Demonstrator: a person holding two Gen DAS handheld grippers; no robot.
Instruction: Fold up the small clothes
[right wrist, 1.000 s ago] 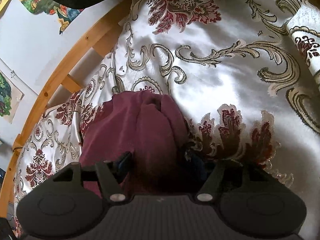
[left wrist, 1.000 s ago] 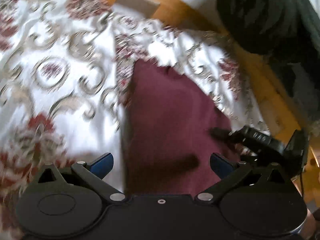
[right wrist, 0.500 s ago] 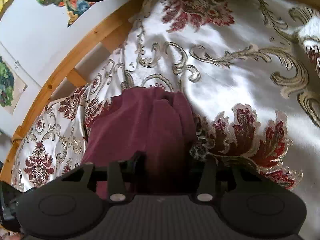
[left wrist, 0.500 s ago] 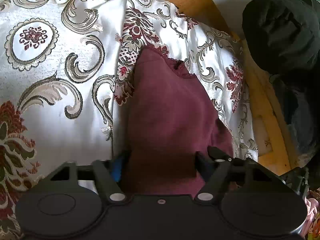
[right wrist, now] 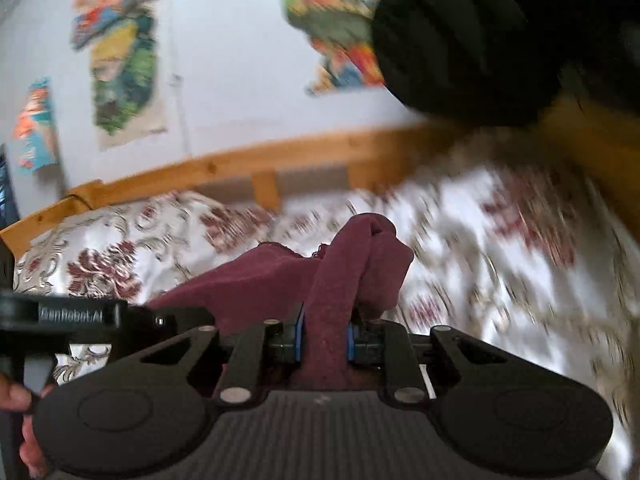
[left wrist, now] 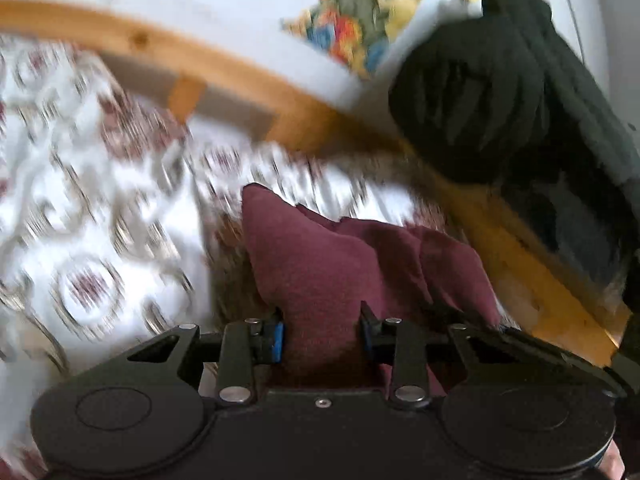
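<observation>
A small maroon garment lies on a white bedspread with red and gold flowers. My left gripper is shut on the garment's near edge, the cloth bunched between its blue pads. My right gripper is shut on another part of the same maroon garment, which rises in a fold between its fingers. In the right wrist view the left gripper's body shows at the left, close by. Both views are blurred by motion.
A wooden bed rail runs behind the bedspread, with a white wall and colourful posters beyond. A dark green-black bundle of cloth hangs over the rail at the right.
Both grippers have closed onto the maroon garment and lifted its near edge. The views have tilted up toward the wall and rail, and the cloth now bunches upward.
</observation>
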